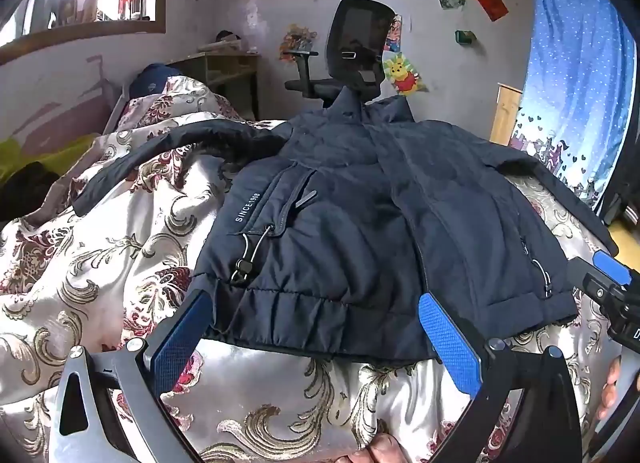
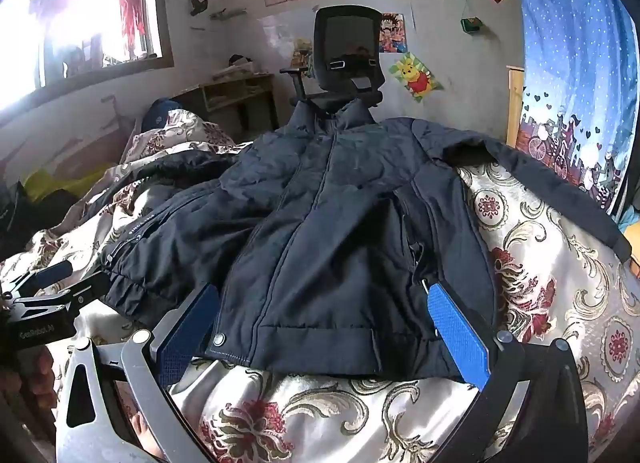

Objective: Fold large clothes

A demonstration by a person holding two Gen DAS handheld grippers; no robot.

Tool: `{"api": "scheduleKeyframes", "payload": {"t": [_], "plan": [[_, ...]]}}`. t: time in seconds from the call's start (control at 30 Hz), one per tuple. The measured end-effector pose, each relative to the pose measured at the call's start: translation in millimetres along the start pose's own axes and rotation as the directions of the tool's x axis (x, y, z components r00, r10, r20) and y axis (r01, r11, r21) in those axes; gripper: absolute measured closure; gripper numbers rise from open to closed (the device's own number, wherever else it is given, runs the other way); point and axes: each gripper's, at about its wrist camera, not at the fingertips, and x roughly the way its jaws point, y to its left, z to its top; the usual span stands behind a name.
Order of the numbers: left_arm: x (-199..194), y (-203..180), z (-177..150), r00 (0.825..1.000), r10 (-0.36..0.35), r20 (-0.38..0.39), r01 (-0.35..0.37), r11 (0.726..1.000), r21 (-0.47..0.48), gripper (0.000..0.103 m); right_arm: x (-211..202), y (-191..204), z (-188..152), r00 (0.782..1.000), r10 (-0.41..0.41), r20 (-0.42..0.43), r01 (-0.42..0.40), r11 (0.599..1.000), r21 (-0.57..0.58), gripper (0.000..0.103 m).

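A dark navy padded jacket (image 1: 360, 223) lies front up and zipped on the bed, collar far, hem near, both sleeves spread outward. It also shows in the right wrist view (image 2: 332, 247). My left gripper (image 1: 316, 327) is open, its blue pads either side of the left half of the hem, just above it. My right gripper (image 2: 324, 323) is open over the right half of the hem and holds nothing. The right gripper also shows at the right edge of the left wrist view (image 1: 604, 283); the left gripper shows at the left edge of the right wrist view (image 2: 44, 291).
The bed is covered by a cream and red floral satin quilt (image 1: 100, 263), bunched up at the far left. A black office chair (image 1: 352, 51) stands behind the jacket's collar. A wooden desk (image 1: 228, 67) is at the back wall and a blue curtain (image 1: 580, 75) hangs at the right.
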Motion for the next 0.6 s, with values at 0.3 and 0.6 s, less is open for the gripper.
{"api": "scheduleKeyframes", "payload": {"t": [0.3,0.6], "plan": [[-1.1,0.0,-3.3,1.000,-0.002,0.005,0.002,1.000,0.003,0.000,1.3,0.4,2.0,1.000,-0.001,-0.003,0.001,1.000,0.001,0.001],[-1.8,-0.9,-2.1,1.000,-0.002,0.003,0.002,1.000,0.001,0.000,2.2,-1.6,2.5,1.000,0.001,-0.004,-0.001,1.000,0.003,0.001]]}}
